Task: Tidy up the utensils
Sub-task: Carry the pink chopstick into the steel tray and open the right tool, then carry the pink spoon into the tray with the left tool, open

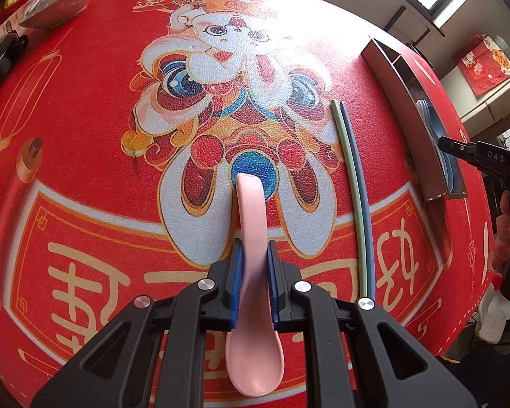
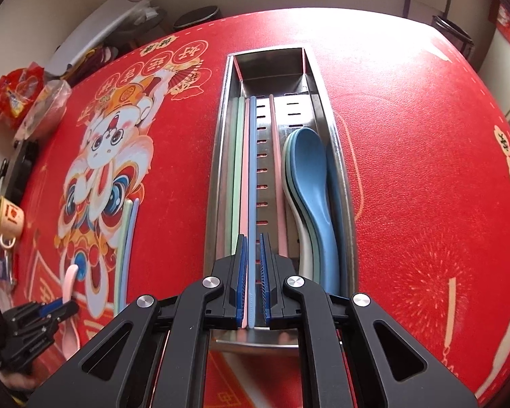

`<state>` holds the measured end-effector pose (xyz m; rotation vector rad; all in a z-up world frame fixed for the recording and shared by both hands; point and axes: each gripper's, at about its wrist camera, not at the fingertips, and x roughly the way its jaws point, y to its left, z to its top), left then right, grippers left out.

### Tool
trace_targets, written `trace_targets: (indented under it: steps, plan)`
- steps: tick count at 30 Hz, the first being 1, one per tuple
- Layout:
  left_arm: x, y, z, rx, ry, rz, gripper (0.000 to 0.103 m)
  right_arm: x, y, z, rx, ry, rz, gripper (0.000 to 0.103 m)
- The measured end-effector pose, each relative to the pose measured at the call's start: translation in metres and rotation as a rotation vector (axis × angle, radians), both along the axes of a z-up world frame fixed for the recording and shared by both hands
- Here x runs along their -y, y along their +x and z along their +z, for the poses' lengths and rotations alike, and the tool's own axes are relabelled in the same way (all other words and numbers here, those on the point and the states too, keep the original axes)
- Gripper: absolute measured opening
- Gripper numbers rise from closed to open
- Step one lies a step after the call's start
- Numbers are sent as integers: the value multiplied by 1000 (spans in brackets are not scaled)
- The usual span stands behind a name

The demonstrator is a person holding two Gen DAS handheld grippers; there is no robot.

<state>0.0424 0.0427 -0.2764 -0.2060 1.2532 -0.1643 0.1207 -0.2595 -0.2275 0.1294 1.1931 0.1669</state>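
My left gripper (image 1: 255, 248) is shut on a pink spoon (image 1: 253, 224), holding it by the handle just above the red mat; it also shows in the right wrist view (image 2: 68, 284). A green and a blue chopstick (image 1: 353, 183) lie side by side on the mat to its right. My right gripper (image 2: 253, 241) hovers over the near end of the steel utensil tray (image 2: 221, 156), jaws slightly apart around a blue chopstick (image 2: 252, 170) that lies in the tray beside pink and green ones. Stacked spoons, a blue one (image 2: 311, 170) on top, lie in the tray's right compartment.
The steel tray (image 1: 408, 102) stands at the mat's right edge in the left wrist view. A grey pan (image 1: 57, 3) sits at the far left. A mug (image 2: 8, 217), snack bags (image 2: 17, 95) and a black device (image 2: 20, 166) line the left side.
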Motion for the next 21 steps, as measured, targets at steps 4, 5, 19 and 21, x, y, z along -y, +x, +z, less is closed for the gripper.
trace_targets:
  steps: [4,5,19,21]
  plan:
    - [0,0,0,-2,-8,5,13,3,-13,9,16,-1,-8,8]
    - [0,0,0,-3,-13,7,13,5,-16,10,18,1,-11,8]
    - [7,5,11,-6,-43,-19,13,17,-41,25,59,20,-21,51]
    - [12,6,15,0,-47,-27,13,20,-43,24,56,28,-28,55]
